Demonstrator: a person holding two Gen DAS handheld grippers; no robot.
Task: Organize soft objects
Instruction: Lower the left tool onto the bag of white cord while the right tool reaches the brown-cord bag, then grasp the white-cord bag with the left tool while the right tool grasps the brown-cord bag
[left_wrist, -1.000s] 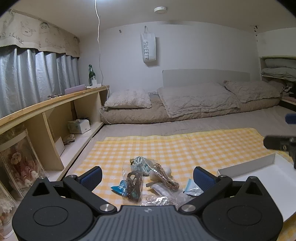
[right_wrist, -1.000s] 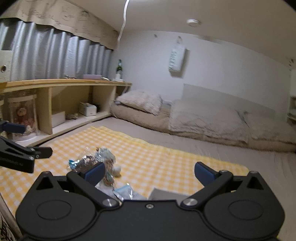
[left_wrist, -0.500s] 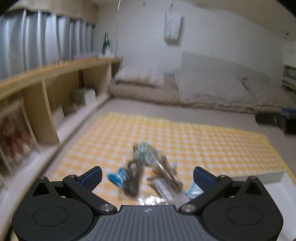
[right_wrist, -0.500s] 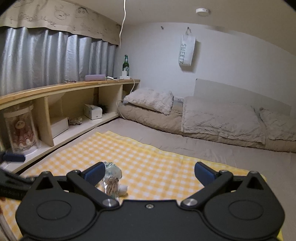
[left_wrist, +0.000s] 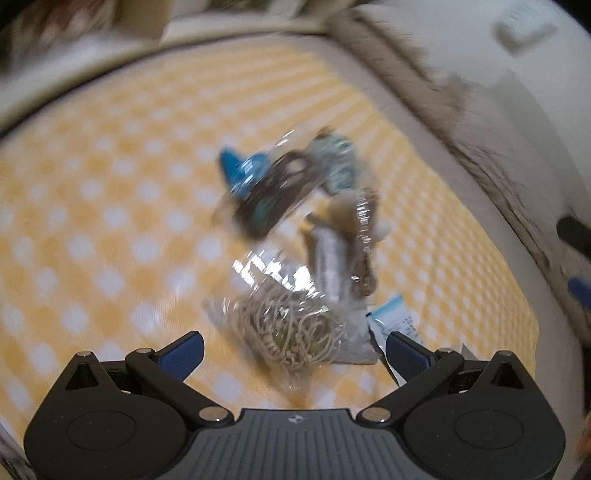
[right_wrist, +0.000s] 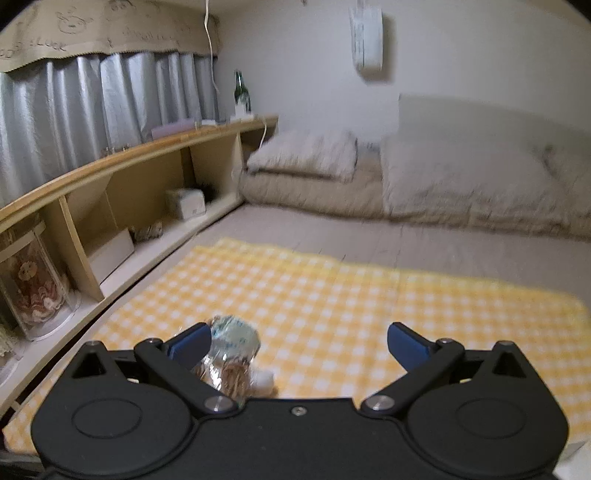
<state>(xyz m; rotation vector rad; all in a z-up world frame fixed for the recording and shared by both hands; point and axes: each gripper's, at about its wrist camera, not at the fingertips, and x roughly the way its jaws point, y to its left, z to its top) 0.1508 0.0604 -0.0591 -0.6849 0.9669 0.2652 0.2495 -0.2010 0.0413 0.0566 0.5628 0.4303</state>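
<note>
Jaws of both grippers stand wide apart, holding nothing. The left gripper (left_wrist: 291, 349) tilts down over a loose heap of small packets on the yellow checked cloth (left_wrist: 110, 206); nearest its blue pads lies a clear bag of coiled cord (left_wrist: 291, 332), just ahead of the gap between them. Beyond it sit a brown-and-teal packet (left_wrist: 273, 199), a blue wrapper (left_wrist: 236, 170) and a pale teal bag (left_wrist: 336, 158), overlapping one another. The right gripper (right_wrist: 299, 341) hovers level above the cloth, one crinkled packet (right_wrist: 232, 347) just beside its left pad. Risks, as judged: the left view is motion-blurred, so the closing point may be misjudged; slick film could slip from the pads; overlapping packets may be pinched together or dragged, scattering the heap.
</note>
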